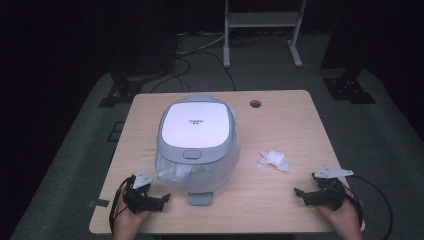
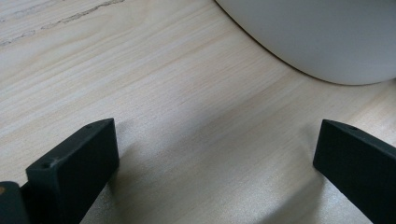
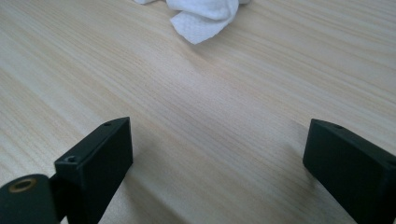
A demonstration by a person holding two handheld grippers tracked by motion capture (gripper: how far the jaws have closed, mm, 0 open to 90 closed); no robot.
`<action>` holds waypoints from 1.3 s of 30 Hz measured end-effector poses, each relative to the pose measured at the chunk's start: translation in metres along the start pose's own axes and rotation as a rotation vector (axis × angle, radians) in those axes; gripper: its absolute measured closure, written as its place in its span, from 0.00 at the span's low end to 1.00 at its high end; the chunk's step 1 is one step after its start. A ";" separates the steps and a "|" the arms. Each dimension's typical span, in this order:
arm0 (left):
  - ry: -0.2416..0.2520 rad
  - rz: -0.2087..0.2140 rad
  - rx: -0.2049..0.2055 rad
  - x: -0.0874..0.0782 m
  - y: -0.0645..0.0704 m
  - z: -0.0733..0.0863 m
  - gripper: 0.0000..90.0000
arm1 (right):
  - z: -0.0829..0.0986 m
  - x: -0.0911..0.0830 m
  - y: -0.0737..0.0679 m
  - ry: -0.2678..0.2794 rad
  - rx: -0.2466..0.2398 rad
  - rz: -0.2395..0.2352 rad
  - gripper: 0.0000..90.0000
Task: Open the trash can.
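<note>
Plainly, rice cooker (image 1: 198, 145) lid lettering unreadable; both hand-held grippers spread wide, grasping nothing

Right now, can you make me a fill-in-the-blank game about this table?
1. The rice cooker has its lid ____.
2. The crumpled tissue lies nearest the ____ gripper.
3. The left gripper has its jaws ____.
4. Both grippers hold ____.

Missing words: shut; right; open; nothing
</note>
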State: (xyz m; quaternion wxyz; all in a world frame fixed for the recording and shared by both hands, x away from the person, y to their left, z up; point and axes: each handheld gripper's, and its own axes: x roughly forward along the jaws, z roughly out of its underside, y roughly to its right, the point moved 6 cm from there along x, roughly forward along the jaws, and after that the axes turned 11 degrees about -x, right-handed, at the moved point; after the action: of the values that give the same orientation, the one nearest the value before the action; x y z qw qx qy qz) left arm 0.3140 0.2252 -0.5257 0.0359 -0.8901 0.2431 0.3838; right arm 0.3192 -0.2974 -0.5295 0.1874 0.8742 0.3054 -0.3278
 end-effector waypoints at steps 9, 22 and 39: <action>0.010 0.017 0.010 -0.003 0.004 0.000 0.04 | 0.000 0.000 0.000 0.000 0.003 0.000 0.08; 0.047 0.029 0.009 -0.014 0.013 -0.002 0.06 | 0.000 0.000 0.000 0.001 0.002 0.001 0.08; 0.119 0.093 0.004 -0.032 0.034 -0.005 0.31 | 0.000 0.000 0.000 0.000 0.003 0.000 0.08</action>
State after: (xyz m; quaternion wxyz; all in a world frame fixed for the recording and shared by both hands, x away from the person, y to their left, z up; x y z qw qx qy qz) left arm 0.2831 0.2074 -0.4956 0.0053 -0.8991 0.2867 0.3308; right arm 0.3192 -0.2973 -0.5295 0.1861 0.8746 0.3048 -0.3280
